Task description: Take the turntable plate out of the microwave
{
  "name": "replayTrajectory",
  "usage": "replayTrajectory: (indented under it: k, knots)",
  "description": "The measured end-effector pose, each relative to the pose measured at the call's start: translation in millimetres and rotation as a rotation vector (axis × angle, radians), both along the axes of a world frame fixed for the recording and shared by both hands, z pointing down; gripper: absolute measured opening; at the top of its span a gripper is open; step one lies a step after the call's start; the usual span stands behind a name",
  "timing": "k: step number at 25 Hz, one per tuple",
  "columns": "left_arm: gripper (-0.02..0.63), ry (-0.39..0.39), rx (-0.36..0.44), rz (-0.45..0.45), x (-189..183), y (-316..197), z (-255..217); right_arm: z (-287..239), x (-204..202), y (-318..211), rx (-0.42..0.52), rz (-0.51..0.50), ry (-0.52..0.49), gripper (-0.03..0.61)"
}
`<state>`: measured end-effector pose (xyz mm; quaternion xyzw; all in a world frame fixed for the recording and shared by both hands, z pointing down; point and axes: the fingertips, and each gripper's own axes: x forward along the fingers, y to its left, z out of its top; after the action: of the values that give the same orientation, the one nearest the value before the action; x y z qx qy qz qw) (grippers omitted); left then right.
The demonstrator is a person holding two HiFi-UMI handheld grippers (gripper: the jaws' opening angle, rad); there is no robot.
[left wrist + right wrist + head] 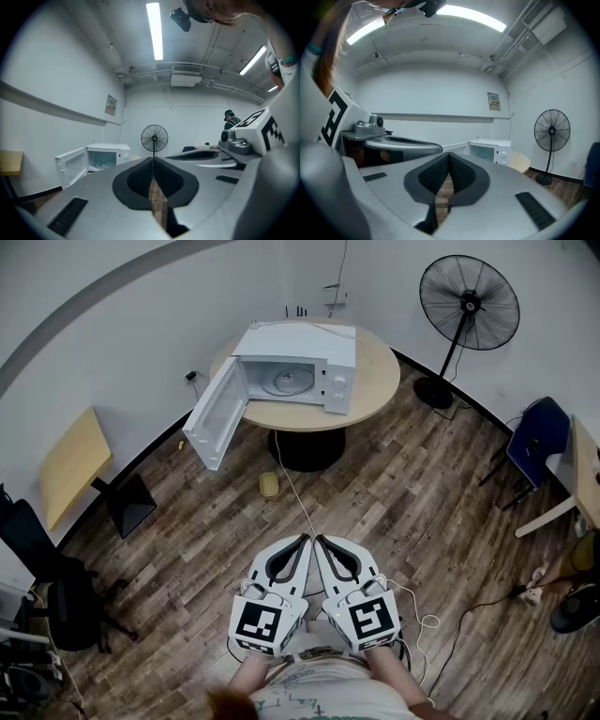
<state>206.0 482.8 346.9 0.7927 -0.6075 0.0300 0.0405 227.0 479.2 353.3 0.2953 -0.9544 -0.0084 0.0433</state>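
Observation:
A white microwave (298,369) stands on a round wooden table (375,381) across the room, its door (216,418) swung wide open to the left. Inside it lies the glass turntable plate (288,382). Both grippers are held side by side close to the person's body, far from the table. My left gripper (306,540) is shut with nothing in it, and my right gripper (319,540) is shut and empty too. The left gripper view shows the open microwave (105,157) at the left beyond the closed jaws. In the right gripper view the microwave (491,151) sits just right of centre.
A black pedestal fan (467,320) stands right of the table. A white cable (295,493) runs across the wood floor from the table, past a small yellow object (269,485). A wooden side table (73,465) and black chair (56,601) stand at left, a blue chair (536,442) at right.

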Motion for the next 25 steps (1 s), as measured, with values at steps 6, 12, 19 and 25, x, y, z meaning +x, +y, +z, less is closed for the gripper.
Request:
replayTrajectory:
  k: [6,12,19,25]
  knots:
    - [0.015,0.018,-0.003,-0.019,0.2,4.0,0.3,-6.4,8.0,-0.4,0.01,0.002,-0.051,-0.009]
    - [0.017,0.007,-0.011,-0.035,-9.1,-1.8,1.0,-2.7,3.4,-13.0,0.006,0.017,-0.047,-0.009]
    - [0.017,0.037,-0.005,-0.026,-39.6,-37.1,4.2,-2.5,-24.1,-47.9,0.006,0.038,-0.048,-0.009]
    - [0.017,0.048,-0.003,0.031,-75.7,-88.9,4.9,0.0,-64.2,-95.7,0.003,0.078,-0.037,-0.009]
